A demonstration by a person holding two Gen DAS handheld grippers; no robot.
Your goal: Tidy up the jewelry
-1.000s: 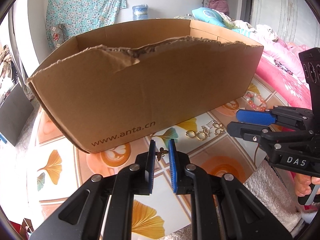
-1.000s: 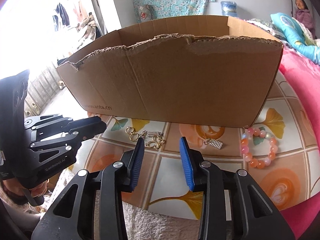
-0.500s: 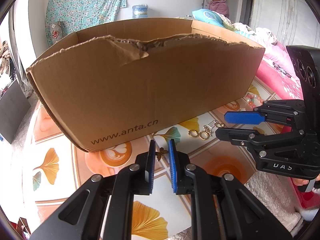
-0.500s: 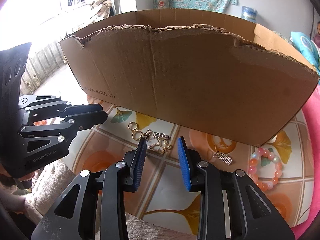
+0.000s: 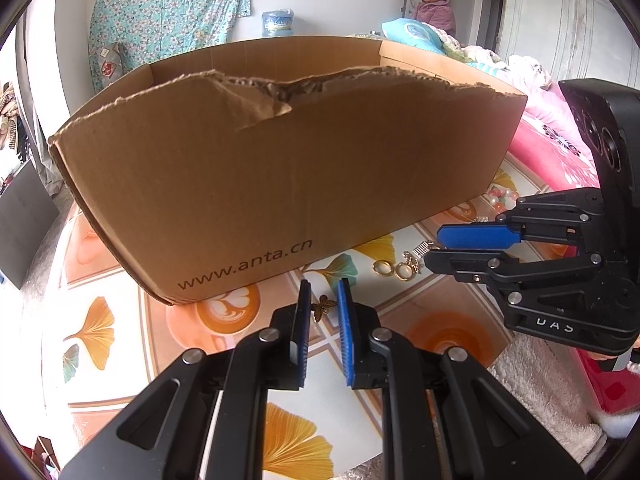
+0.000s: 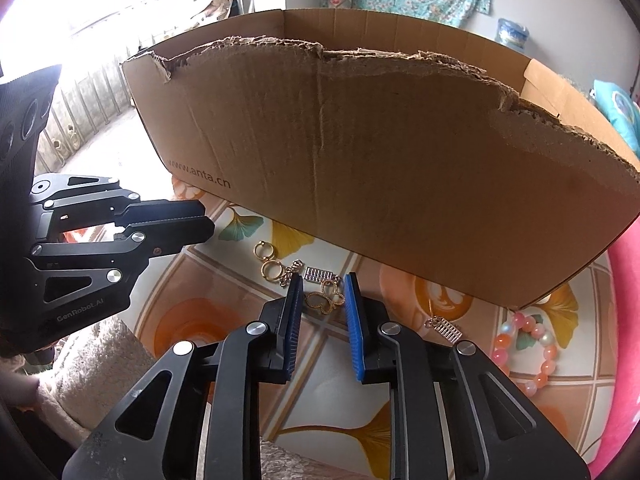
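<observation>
right gripper (image 6: 322,294): jaws closing around gold butterfly pendant (image 6: 325,298), pads not yet touching | left gripper (image 5: 323,304): narrow gap, ungripped small butterfly charm (image 5: 323,307) between | jewelry near cardboard box (image 6: 380,168), bead bracelet (image 6: 524,350) far right

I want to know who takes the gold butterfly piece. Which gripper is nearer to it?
Right. The right gripper has the gold butterfly piece between its closing jaws, pads not yet on it. The left gripper hangs off to the side, past the gold rings.
</observation>
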